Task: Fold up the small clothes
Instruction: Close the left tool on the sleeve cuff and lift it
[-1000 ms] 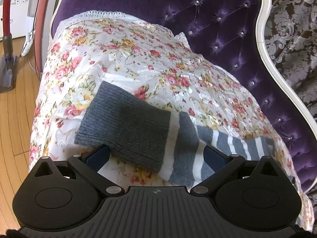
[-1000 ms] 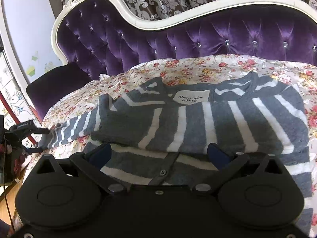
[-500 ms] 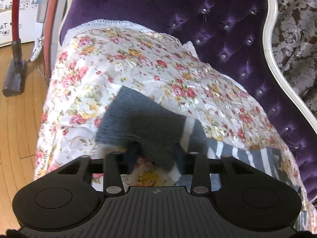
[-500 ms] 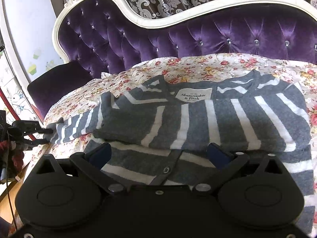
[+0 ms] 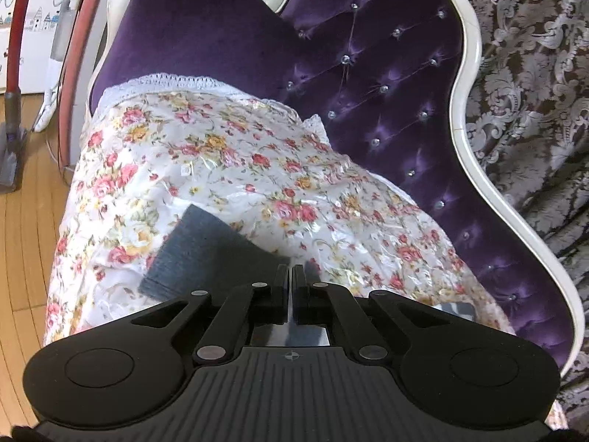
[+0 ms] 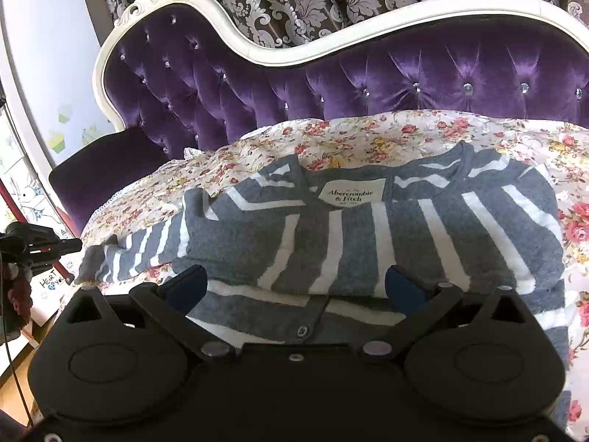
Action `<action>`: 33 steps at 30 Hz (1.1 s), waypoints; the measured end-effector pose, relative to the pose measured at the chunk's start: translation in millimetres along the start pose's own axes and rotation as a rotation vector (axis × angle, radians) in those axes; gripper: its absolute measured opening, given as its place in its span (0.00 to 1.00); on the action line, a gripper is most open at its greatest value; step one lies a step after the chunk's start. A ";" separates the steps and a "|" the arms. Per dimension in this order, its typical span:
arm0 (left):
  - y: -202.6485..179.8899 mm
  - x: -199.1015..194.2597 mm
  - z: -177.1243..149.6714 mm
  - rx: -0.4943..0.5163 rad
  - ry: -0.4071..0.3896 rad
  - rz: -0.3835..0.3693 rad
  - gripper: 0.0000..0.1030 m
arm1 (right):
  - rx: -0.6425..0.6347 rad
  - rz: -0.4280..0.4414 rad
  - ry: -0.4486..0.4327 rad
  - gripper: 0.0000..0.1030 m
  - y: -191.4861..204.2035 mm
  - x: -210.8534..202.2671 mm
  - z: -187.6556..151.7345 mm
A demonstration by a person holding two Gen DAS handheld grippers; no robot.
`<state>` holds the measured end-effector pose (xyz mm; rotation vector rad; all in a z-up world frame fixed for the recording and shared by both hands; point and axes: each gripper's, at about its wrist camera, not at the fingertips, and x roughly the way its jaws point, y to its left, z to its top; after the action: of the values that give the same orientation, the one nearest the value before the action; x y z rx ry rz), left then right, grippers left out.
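A grey and white striped cardigan [image 6: 368, 235] lies on the floral cover [image 6: 368, 136] of a purple sofa, its label facing up. One sleeve [image 6: 136, 254] stretches out to the left. In the left wrist view my left gripper [image 5: 292, 276] is shut on the grey cuff [image 5: 206, 254] of that sleeve, lifted a little off the floral cover [image 5: 239, 162]. My right gripper [image 6: 294, 283] is open, its jaws wide apart just above the cardigan's lower front by the button placket.
The tufted purple sofa back [image 6: 368, 73] with a white frame rises behind the cover. The sofa arm [image 5: 191, 37] is at the left end. Wooden floor [image 5: 22, 239] and a vacuum cleaner [image 5: 14, 84] lie left of the sofa.
My left gripper has closed from wide open onto the sleeve cuff and lifted it. The right gripper has stayed open over the cardigan, with only a slight shift.
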<state>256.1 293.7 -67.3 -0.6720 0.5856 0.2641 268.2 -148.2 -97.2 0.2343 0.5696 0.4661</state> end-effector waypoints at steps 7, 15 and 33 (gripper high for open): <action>29.5 9.6 -14.3 -0.149 0.053 -0.018 0.69 | 0.027 -0.005 -0.007 0.99 -7.4 -5.6 1.7; 43.1 21.6 -11.3 -0.200 0.052 0.005 0.80 | 0.023 0.006 0.004 0.99 -4.2 -1.9 0.7; 51.3 30.9 -7.2 -0.241 -0.041 0.032 0.06 | 0.020 0.011 0.014 0.99 -1.8 0.2 -0.9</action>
<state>257.1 329.2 -116.0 -0.8877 0.5304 0.3815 268.5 -149.5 -98.6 0.2531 0.5875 0.4729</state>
